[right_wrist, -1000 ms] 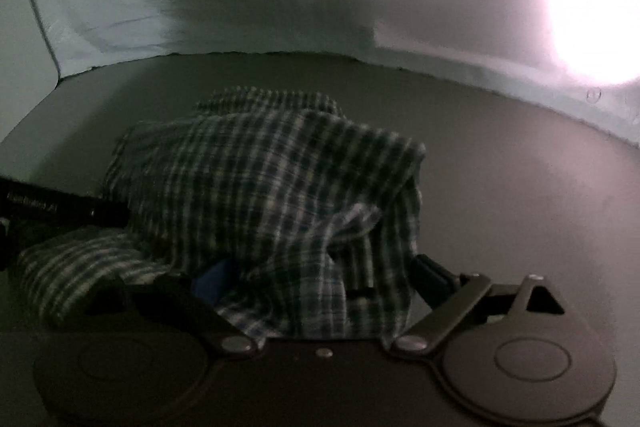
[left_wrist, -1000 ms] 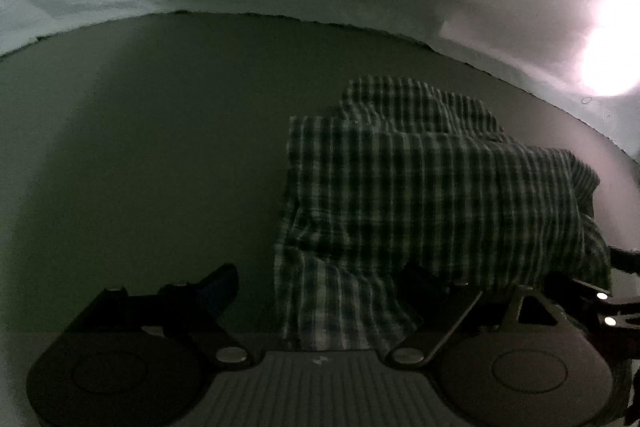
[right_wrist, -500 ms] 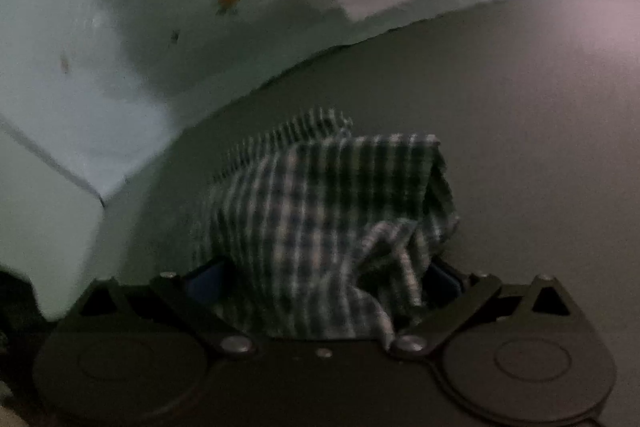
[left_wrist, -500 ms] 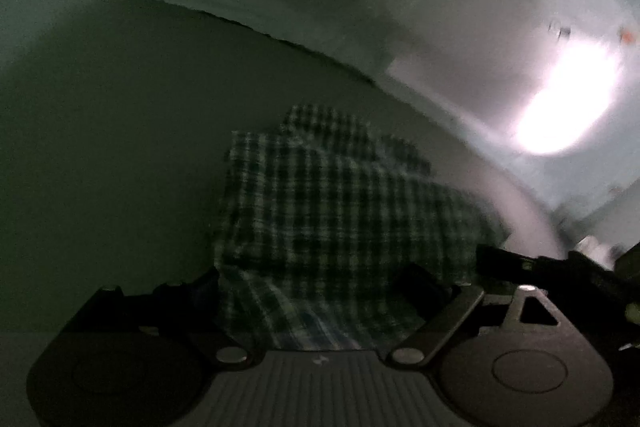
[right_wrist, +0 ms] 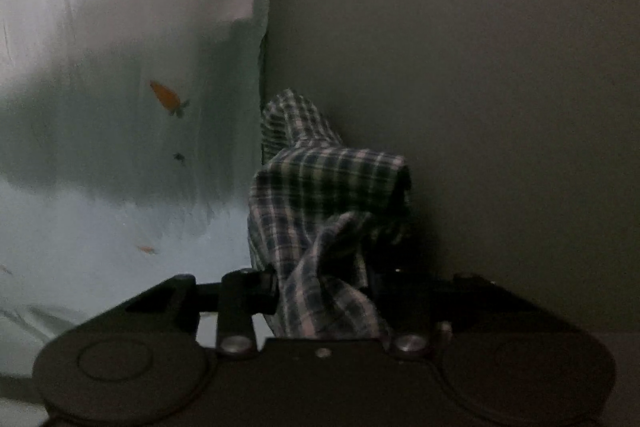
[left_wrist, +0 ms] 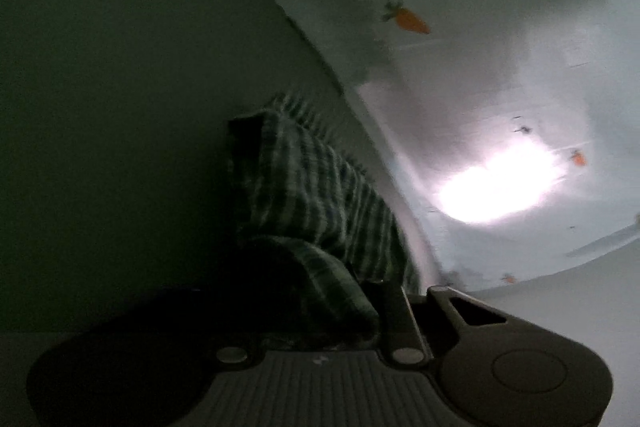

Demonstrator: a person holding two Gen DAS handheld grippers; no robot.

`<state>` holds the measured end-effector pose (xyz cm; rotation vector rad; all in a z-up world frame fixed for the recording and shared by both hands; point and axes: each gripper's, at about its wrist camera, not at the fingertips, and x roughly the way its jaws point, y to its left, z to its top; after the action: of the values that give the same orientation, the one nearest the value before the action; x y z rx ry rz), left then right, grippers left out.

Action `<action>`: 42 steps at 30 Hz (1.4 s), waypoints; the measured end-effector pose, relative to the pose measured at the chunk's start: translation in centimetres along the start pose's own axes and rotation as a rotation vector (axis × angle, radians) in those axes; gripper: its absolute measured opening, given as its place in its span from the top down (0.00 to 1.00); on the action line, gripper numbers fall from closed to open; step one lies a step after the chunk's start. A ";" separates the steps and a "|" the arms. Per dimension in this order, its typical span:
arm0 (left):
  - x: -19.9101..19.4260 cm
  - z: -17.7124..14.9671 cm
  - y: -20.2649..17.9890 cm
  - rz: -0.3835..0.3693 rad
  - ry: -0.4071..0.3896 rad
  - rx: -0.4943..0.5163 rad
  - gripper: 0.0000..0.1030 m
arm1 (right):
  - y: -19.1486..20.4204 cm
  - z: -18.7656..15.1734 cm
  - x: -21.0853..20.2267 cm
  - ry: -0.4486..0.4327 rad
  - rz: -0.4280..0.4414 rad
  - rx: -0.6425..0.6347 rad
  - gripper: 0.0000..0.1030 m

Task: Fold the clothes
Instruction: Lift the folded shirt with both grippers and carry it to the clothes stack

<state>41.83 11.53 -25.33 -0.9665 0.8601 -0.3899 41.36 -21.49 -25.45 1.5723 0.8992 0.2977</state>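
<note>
Lying just beyond plaid garment (right_wrist: 324, 187): carrot-print sheet (right_wrist: 120, 107), bright glare (left_wrist: 496, 187).

Both views tip hard over since a second ago: the grey table (right_wrist: 480, 67) edge, which ran level across the top, now stands nearly upright in the right wrist view and slants steeply in the left. The plaid shirt (right_wrist: 320, 187) no longer sprawls wide across the table; it is bunched into a narrow, taller heap close to the table's far edge. The left gripper (left_wrist: 340, 307), wide apart before, is closing with a dark fold of shirt (left_wrist: 320, 279) between its jaws. The right gripper (right_wrist: 324, 291) is closing too, cloth bunched between its fingers. The carrot-print sheet (right_wrist: 120, 107) beyond the table now fills one side of each view.
</note>
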 end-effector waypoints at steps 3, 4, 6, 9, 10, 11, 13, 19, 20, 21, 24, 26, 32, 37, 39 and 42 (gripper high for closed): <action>-2.3 -1.4 -1.7 -0.067 -0.009 0.011 0.79 | -0.4 -2.4 -2.6 -0.032 0.062 0.062 0.62; -3.2 -1.9 -2.4 -0.083 -0.010 0.023 0.79 | -0.3 -3.2 -3.5 -0.040 0.086 0.070 0.62; -4.1 -2.6 -3.9 -0.123 -0.006 0.054 0.79 | 0.3 -4.2 -5.2 -0.056 0.124 0.066 0.62; -4.5 -3.0 -6.4 -0.186 0.016 0.108 0.79 | 1.4 -5.8 -8.3 -0.106 0.186 0.034 0.62; -4.6 -3.1 -7.3 -0.208 0.025 0.127 0.79 | 1.7 -6.4 -9.4 -0.130 0.208 0.032 0.62; -4.4 -3.3 -8.3 -0.233 0.044 0.150 0.79 | 1.9 -7.0 -10.6 -0.154 0.231 0.030 0.62; -4.1 -3.7 -10.3 -0.281 0.083 0.197 0.79 | 1.9 -8.4 -13.5 -0.214 0.274 0.034 0.62; -1.6 -7.8 -16.5 -0.425 0.272 0.324 0.79 | 0.8 -13.1 -23.4 -0.435 0.367 0.050 0.62; -0.7 -8.8 -17.4 -0.449 0.308 0.331 0.79 | 0.6 -14.0 -25.1 -0.481 0.375 0.053 0.62; 0.1 -9.7 -18.3 -0.474 0.344 0.338 0.79 | 0.3 -14.9 -26.7 -0.527 0.383 0.055 0.62; 2.4 -12.9 -21.3 -0.544 0.457 0.369 0.79 | -1.2 -17.6 -32.1 -0.665 0.414 0.064 0.62; 3.4 -15.1 -23.8 -0.574 0.503 0.433 0.79 | -2.4 -18.9 -35.0 -0.742 0.443 0.072 0.62; 6.7 -20.6 -31.5 -0.637 0.582 0.569 0.79 | -4.0 -19.9 -41.3 -0.897 0.550 0.092 0.62; 10.8 -24.1 -38.9 -0.654 0.572 0.660 0.79 | -3.5 -14.9 -46.2 -0.918 0.642 0.085 0.62; 13.6 -25.2 -42.5 -0.648 0.562 0.671 0.79 | -2.7 -11.9 -48.2 -0.915 0.663 0.081 0.62; 16.9 -27.1 -46.8 -0.676 0.550 0.692 0.79 | -0.8 -7.6 -52.3 -0.927 0.680 0.030 0.62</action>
<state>34.54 -39.24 -1.39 -0.4644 0.7701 -1.4806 1.39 -51.81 -8.92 1.7439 -0.3592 -0.0001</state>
